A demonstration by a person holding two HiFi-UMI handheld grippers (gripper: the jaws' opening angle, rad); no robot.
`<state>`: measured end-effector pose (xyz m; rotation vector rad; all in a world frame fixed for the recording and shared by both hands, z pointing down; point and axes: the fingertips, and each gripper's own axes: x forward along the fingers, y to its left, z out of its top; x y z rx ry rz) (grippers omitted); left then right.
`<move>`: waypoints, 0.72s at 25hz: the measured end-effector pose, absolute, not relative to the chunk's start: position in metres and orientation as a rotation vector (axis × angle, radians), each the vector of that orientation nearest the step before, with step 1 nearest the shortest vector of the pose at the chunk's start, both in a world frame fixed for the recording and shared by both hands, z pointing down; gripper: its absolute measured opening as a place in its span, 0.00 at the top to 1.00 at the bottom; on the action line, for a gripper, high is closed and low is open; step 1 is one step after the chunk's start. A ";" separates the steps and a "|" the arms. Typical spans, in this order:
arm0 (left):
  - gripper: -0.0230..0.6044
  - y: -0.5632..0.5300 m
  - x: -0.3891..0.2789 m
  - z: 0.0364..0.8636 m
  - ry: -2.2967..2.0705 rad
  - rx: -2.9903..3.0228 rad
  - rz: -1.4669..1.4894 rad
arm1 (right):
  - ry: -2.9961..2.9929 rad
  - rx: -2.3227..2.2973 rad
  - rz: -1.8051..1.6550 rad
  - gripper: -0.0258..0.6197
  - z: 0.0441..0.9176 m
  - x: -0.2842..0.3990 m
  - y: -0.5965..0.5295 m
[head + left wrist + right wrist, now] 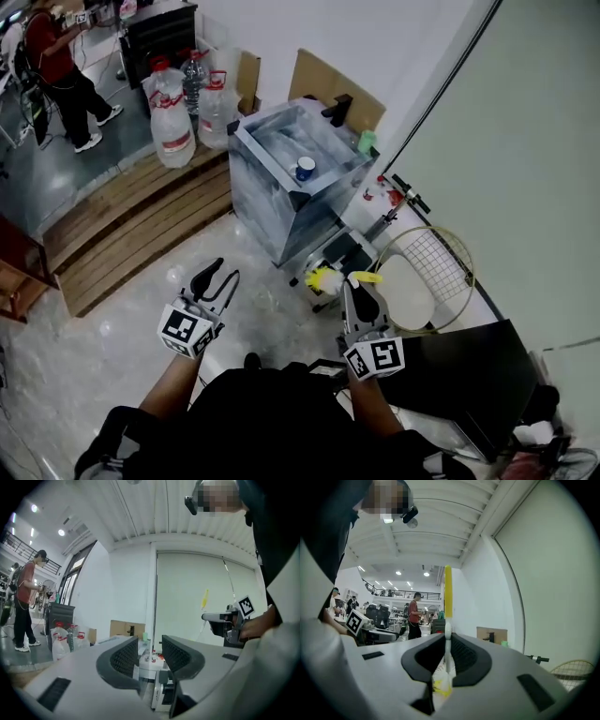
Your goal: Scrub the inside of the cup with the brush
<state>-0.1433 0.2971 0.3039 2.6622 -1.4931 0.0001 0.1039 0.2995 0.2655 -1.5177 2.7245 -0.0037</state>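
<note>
A blue and white cup stands inside the metal sink basin, well ahead of both grippers. My right gripper is shut on the brush. The brush's white stem is pinched between the jaws, its yellow handle rises past them, and its yellow-white bristles sit near the gripper body. My left gripper hangs over the marble floor to the left. It is open, with nothing between its fingers. The left gripper view also catches the right gripper.
Large water jugs stand left of the sink, beside a wooden pallet. A racket and a black case lie to the right. A black faucet stands at the sink's far rim. At far left is a person in red.
</note>
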 end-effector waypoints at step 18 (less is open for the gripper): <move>0.70 0.090 -0.108 0.346 -1.424 2.689 0.090 | 2.650 -1.558 -0.049 0.89 0.317 0.139 0.084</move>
